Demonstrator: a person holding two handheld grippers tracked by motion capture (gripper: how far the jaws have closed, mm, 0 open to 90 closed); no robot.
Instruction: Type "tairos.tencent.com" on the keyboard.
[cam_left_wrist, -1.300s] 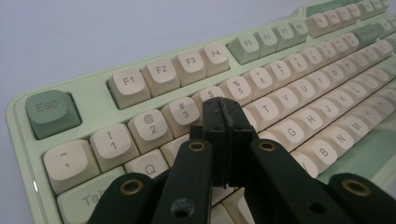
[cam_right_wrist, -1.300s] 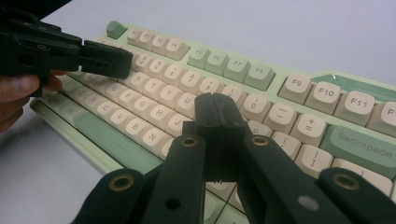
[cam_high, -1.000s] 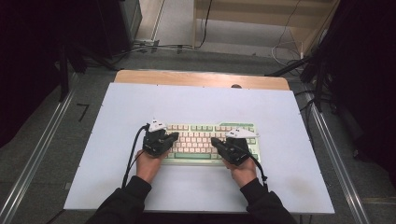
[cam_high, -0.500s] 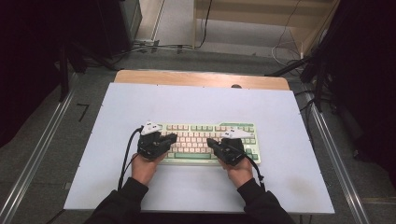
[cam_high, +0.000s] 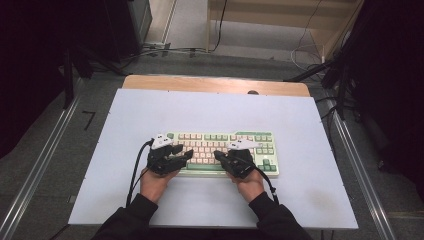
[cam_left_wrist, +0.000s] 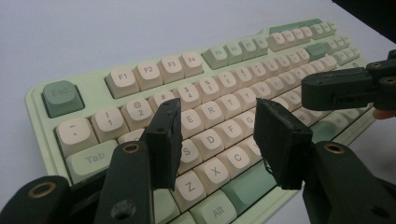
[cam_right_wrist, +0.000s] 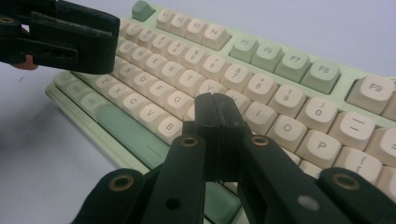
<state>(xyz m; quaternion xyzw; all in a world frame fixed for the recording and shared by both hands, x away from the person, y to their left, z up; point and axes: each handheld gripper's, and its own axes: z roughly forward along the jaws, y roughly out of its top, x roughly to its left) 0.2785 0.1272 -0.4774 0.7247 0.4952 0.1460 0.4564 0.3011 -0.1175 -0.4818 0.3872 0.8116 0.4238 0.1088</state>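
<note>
A pale green keyboard with cream keys lies on the white table, near its front. My left gripper hovers over the keyboard's left end. In the left gripper view it is open, its jaws spread above the S, D, X and C keys of the keyboard with nothing between them. My right gripper sits over the middle of the keyboard. In the right gripper view it is shut on nothing, its tips low over the keys of the keyboard near the space bar.
Each gripper shows in the other's view: the right gripper and the left gripper are close together. A wooden strip edges the table's far side. Metal rails run along both sides, with cables on the floor beyond.
My right gripper has slid left along the keyboard toward its middle, closing the gap to the left gripper. The left gripper has barely shifted.
</note>
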